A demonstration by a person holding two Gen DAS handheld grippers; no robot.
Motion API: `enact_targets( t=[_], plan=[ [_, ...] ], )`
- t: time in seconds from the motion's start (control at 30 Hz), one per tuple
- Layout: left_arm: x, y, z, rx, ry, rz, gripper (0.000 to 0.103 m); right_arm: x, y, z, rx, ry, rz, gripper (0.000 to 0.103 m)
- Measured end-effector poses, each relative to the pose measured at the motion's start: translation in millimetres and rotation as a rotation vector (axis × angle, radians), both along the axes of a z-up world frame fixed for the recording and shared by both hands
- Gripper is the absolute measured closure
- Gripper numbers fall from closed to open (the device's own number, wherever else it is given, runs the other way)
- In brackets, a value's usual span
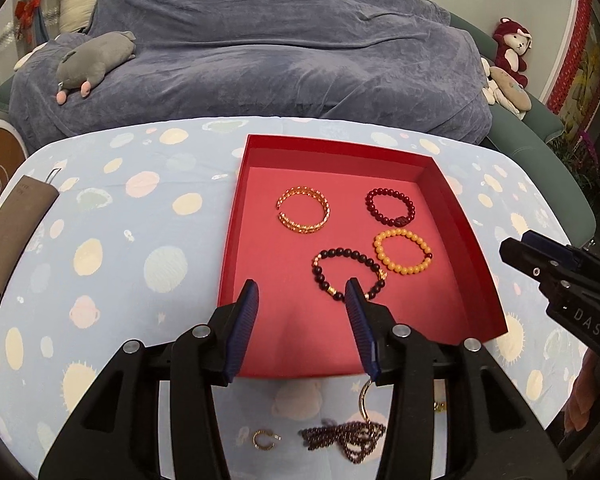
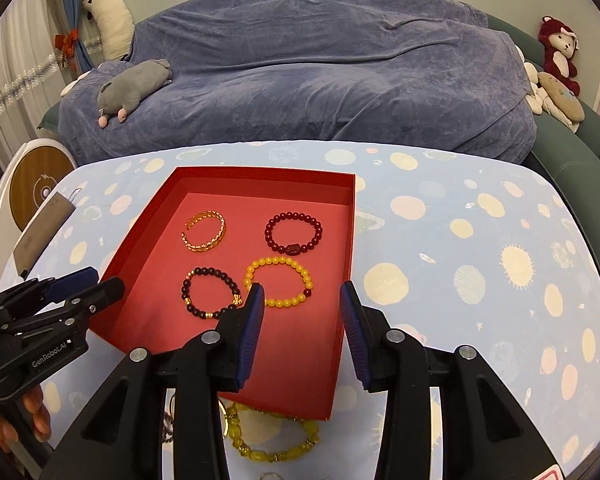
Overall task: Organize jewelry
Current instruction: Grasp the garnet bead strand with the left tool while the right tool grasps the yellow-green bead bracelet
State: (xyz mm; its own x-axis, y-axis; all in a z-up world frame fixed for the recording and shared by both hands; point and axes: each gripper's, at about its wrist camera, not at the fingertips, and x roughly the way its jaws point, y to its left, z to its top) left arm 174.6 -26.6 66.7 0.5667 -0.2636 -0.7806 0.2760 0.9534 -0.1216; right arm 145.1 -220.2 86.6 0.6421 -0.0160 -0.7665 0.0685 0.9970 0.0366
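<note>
In the left wrist view, a sorting step was judged to be in hand: four bracelets already lay in the red tray (image 1: 236, 216) on the desk (image 1: 112, 216), namely a gold bangle (image 1: 303, 215), a dark red bead bracelet (image 1: 390, 211), a yellow bead bracelet (image 1: 403, 251) and a black bead bracelet (image 1: 348, 276). The left gripper (image 1: 302, 300) was seen released, its jaws partly apart above the tray's near end with nothing between them. On the desk in front of the tray, a small gold ring (image 1: 263, 438) and a dark beaded necklace (image 1: 342, 436) remained; a downward reach and a closing of the jaws on one of them was judged to be called for next.

In the right wrist view, the right gripper (image 2: 302, 302) was likewise seen released and empty, jaws partly apart over the tray's near right part. A yellow crystal bracelet (image 2: 272, 436) lay on the desk just outside the tray's near wall, partly hidden by the gripper, and was judged to be its likely next pick.
</note>
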Motion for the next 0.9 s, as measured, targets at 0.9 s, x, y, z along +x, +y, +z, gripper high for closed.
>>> enact_targets(
  t=[0.9],
  plan=[
    [-93.7,-10.2,-64.7,0.032,0.157,0.002,0.051,-103.9,13.0,-59.1,0.025,0.147,-0.025,0.063]
  ],
)
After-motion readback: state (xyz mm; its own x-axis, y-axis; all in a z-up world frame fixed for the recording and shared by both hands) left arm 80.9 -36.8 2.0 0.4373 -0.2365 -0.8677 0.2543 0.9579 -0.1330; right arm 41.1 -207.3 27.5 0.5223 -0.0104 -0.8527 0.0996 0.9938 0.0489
